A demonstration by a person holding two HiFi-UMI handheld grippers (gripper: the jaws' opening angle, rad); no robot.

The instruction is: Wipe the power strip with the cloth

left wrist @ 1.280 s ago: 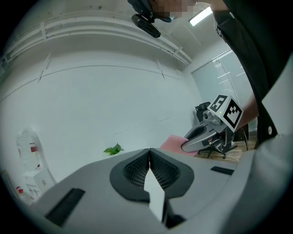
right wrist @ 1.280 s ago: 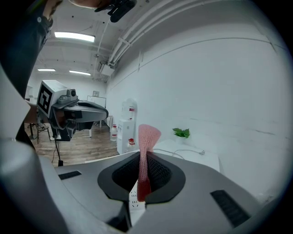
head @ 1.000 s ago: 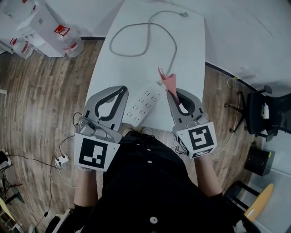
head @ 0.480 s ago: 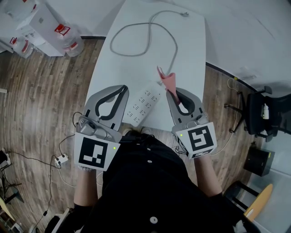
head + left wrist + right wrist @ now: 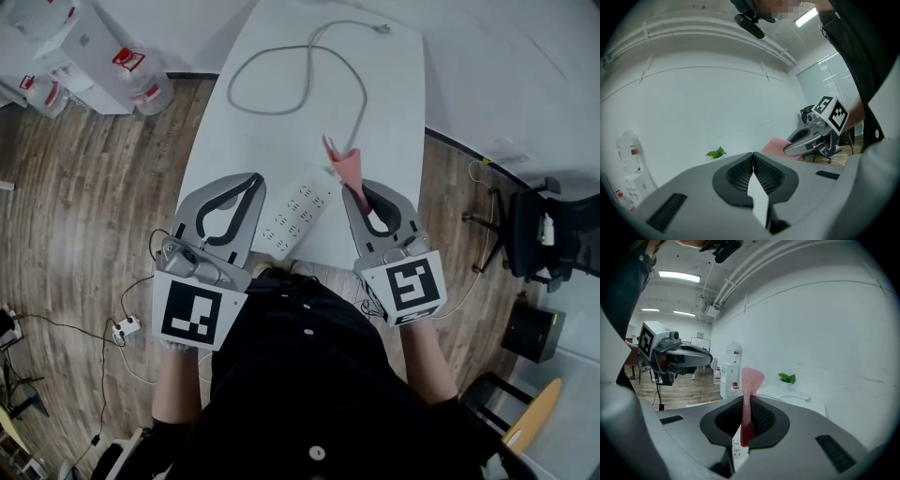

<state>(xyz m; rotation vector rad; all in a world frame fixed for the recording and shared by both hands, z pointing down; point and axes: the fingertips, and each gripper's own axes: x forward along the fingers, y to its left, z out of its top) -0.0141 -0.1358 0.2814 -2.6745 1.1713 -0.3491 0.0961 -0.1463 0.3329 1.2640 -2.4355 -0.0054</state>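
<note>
A white power strip (image 5: 295,213) lies at an angle on the near end of the white table (image 5: 281,141), its grey cord (image 5: 305,75) looping away to a plug at the far end. My right gripper (image 5: 349,186) is shut on a pink cloth (image 5: 345,169), which sticks up past the jaw tips just right of the strip. In the right gripper view the cloth (image 5: 749,394) stands pinched between the jaws of that gripper (image 5: 746,401). My left gripper (image 5: 253,183) is shut on nothing, held left of the strip; its jaws (image 5: 753,157) meet tip to tip.
White boxes with red labels (image 5: 112,70) stand on the wood floor at the left. A black office chair (image 5: 548,234) is at the right. A small white adapter with cables (image 5: 127,328) lies on the floor near my left side. A small green plant (image 5: 787,378) sits by the wall.
</note>
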